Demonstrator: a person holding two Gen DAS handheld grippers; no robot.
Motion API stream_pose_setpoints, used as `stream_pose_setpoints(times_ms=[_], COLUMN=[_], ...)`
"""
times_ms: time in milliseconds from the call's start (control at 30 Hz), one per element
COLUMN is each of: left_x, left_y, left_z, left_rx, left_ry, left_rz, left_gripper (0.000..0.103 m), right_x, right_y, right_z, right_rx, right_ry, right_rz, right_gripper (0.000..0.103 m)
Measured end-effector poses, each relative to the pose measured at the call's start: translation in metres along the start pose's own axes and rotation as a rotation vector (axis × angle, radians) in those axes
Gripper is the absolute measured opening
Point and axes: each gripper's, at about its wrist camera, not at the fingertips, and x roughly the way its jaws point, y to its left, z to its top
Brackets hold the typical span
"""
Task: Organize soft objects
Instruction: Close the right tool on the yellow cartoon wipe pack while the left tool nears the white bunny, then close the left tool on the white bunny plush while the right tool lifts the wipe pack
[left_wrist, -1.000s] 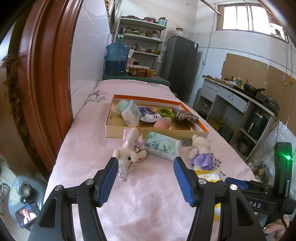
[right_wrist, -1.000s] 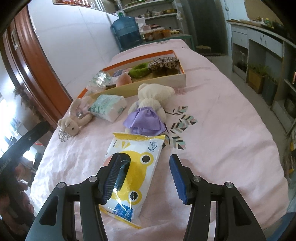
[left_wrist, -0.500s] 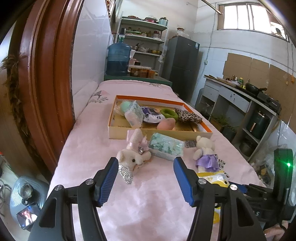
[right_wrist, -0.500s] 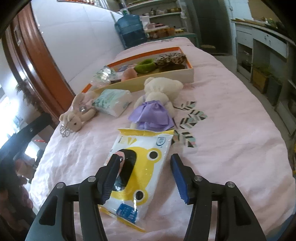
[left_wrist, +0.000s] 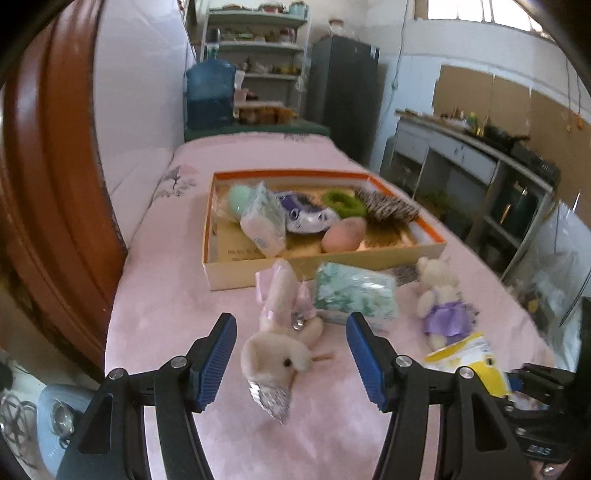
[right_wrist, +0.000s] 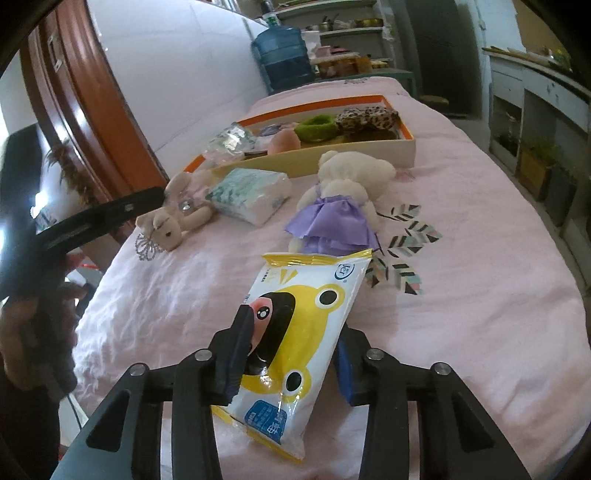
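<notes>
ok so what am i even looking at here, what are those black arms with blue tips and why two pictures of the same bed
There is no robot. A person holds a hand-held gripper in each hand, and each carries a wide-angle camera looking out along its jaws, so each picture is one gripper's own view.

In the left view, the left gripper is open, with a plush bunny lying between its jaws, not gripped.

In the right view, the right gripper has just been closing on a yellow frog wet-wipes pack, and its jaws now pinch the pack.

On the pink bedcover also lie a green tissue pack, a teddy in a purple dress, and an orange-rimmed box holding other soft things.
</notes>
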Motion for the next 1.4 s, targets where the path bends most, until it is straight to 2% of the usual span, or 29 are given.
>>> stream_pose_setpoints(times_ms=[100,267,367,433,533,733,1033,1400], left_x=[0.015,0.037,0.046,0.050,0.055,0.052,0.033,-0.009], left_y=[0.002,0.008,0.008,0.009,0.011,0.019,0.026,0.008], left_z=[0.003,0.006,0.003,0.000,-0.005,-0.006,-0.009,-0.010], left_rx=[0.014,0.006,0.010,0.000,-0.015,-0.068,-0.136,-0.141], left_ry=[0.042,0.109,0.148,0.164,0.176,0.145,0.084,-0.031], left_rz=[0.011,-0.021,-0.028,-0.036,-0.050,-0.074,-0.090,-0.080], left_gripper=[0.061,0.061,0.054,0.045,0.040,0.036,0.036,0.036], right_x=[-0.001,-0.002,-0.002,-0.002,-0.002,-0.003,-0.010,-0.026], right_y=[-0.003,-0.005,-0.004,-0.004,-0.004,-0.005,-0.007,0.004], right_z=[0.000,0.001,0.001,0.001,0.001,0.001,0.003,0.014], right_rx=[0.018,0.031,0.025,0.024,0.020,0.029,0.058,0.017], right_ry=[0.001,-0.006,-0.008,-0.008,-0.010,-0.015,-0.025,-0.070], right_rz=[0.017,0.028,0.026,0.027,0.025,0.036,0.086,0.111], right_gripper=[0.034,0.029,0.029,0.029,0.029,0.026,0.018,0.013])
